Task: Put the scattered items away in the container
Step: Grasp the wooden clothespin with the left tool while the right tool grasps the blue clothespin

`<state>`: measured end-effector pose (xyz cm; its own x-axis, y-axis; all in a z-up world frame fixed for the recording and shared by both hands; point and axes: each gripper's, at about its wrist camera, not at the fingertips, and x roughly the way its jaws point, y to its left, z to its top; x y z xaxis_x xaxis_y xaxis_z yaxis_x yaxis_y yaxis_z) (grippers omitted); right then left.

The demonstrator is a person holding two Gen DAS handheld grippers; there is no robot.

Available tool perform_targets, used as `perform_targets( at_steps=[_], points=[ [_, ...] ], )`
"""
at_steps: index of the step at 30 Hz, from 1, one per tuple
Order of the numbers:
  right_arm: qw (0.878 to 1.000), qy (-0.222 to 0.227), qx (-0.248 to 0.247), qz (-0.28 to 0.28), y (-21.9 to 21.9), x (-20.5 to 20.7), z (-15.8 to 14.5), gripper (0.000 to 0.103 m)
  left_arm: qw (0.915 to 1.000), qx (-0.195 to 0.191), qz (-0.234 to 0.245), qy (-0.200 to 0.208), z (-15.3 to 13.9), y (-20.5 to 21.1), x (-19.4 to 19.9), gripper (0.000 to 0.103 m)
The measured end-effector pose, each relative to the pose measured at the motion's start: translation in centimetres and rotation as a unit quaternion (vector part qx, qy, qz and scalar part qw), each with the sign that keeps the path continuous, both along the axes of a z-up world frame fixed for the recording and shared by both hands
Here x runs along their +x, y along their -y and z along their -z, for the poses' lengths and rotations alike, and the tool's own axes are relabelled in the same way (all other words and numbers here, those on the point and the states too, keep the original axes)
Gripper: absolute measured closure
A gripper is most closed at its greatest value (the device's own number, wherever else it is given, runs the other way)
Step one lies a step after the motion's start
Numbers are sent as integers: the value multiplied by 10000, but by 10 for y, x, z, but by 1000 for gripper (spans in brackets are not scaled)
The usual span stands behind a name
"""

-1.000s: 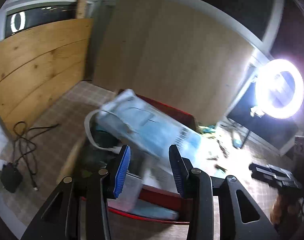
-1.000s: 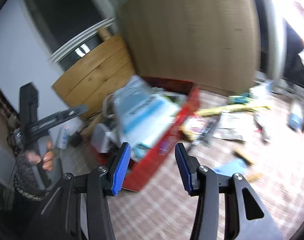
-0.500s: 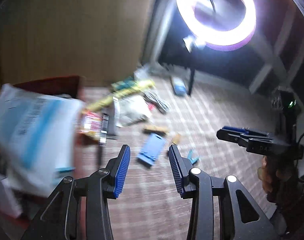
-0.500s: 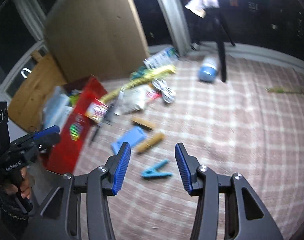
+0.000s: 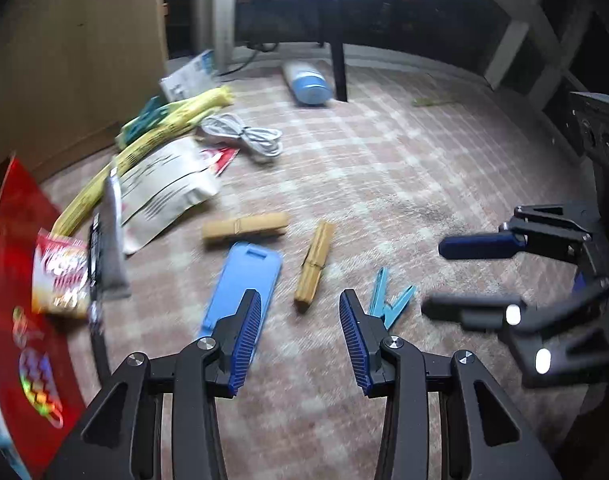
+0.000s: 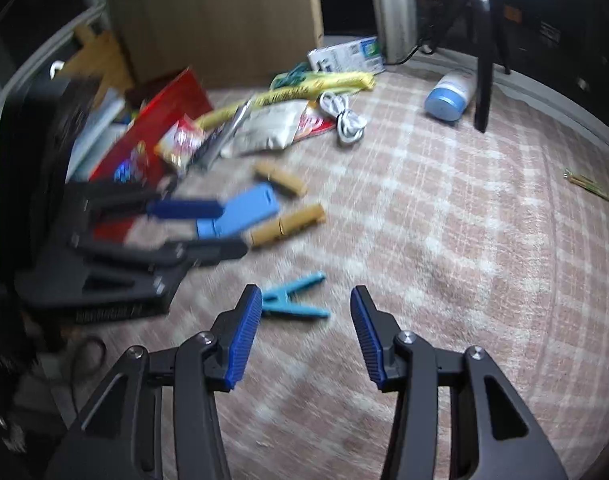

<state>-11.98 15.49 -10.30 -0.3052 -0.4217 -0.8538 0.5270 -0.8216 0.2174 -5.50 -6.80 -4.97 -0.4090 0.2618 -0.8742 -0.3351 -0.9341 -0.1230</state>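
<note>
Both views swung off the red container [image 5: 20,264] since a second ago, down onto the scattered items; ring light gone from view. Left hand-held gripper [image 5: 300,322] empty, fingers spread apart, hovering over checked carpet [image 5: 404,168]. Right hand-held gripper [image 6: 306,322] likewise spread wide, nothing between the pads.

Blue flat case [image 5: 244,280] just beyond left fingertip, on the floor. Two tan bundles [image 5: 314,266] beside it, one lying crosswise farther back. Teal clothes peg [image 5: 388,300] near right, just beside the right fingertip in the left view; same peg [image 6: 294,300] near the left finger in the right view.

Farther left: white pouch [image 5: 164,188], yellow package [image 5: 144,148], snack packet [image 5: 60,276] against the container wall. White coiled cable [image 5: 244,136] far centre. Blue-capped bottle [image 5: 306,82] far, beside dark stand leg [image 5: 338,56]. Container at far left edge, already holding some things. Motion blur throughout.
</note>
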Motion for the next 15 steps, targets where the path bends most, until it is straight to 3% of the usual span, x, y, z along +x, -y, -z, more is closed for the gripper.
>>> perform_targets(
  at_steps=[10, 15],
  points=[
    [9985, 19, 223, -502, 4, -1, 13, 57, 9986, -235, 419, 213, 19, -30, -23, 74],
    [9971, 75, 285, -707, 12, -8, 26, 57, 9986, -170, 433, 270, 21, -31, -26, 79]
  ],
)
